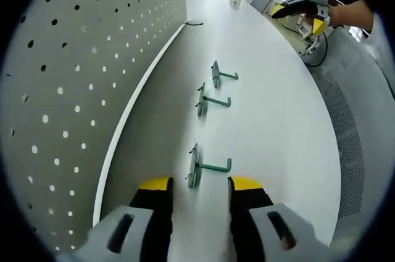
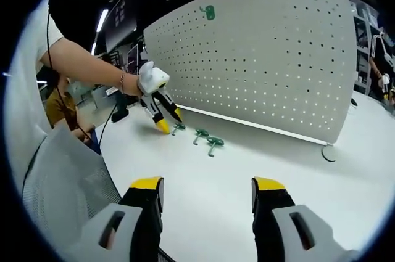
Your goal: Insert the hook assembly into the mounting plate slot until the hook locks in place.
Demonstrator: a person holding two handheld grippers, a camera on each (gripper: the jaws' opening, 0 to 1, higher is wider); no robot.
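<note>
Three green hook assemblies lie in a row on the white table point(image 1: 278, 108): the nearest hook point(image 1: 203, 167), a middle hook point(image 1: 210, 100) and a far hook point(image 1: 221, 75). My left gripper point(image 1: 200, 183) is open just short of the nearest hook, its yellow tips either side of it. The grey pegboard mounting plate point(image 1: 80, 71) stands along the table's left. In the right gripper view, my right gripper point(image 2: 207, 183) is open and empty over the table, the left gripper point(image 2: 162, 114) points down beside the hooks point(image 2: 201, 136), and one green hook point(image 2: 208, 12) hangs high on the pegboard point(image 2: 265, 58).
A person's arm point(image 2: 86, 65) holds the left gripper, and a mesh chair back point(image 2: 62, 176) stands at the near left. A black cable point(image 1: 194, 23) lies at the pegboard's far end. The right gripper point(image 1: 308, 3) shows at the table's far right edge.
</note>
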